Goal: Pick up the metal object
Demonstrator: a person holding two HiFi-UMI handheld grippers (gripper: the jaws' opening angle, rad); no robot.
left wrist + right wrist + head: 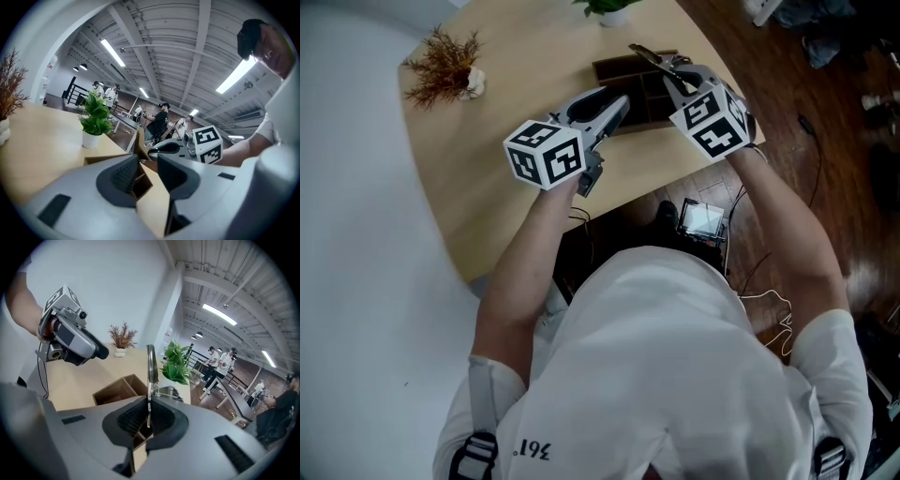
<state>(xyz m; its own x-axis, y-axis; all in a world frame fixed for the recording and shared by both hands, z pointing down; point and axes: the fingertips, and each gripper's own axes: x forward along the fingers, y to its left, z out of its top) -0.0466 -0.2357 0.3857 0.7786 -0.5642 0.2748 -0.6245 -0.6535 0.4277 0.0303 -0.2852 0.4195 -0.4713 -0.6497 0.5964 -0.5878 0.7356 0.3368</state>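
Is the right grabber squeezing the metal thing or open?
Shut on it: the jaws of the right gripper press both sides of the thin metal object, which sticks out past them.

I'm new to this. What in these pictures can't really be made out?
The metal object: the right gripper view shows it edge-on, its lower end hidden between the right claw's pads; its kind is unclear.
The wooden box: head view, the left claw and right claw cover parts of it.
The green plant: head view, cut off by the top edge.

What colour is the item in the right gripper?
Silver; the metal object shows best in the right gripper view.
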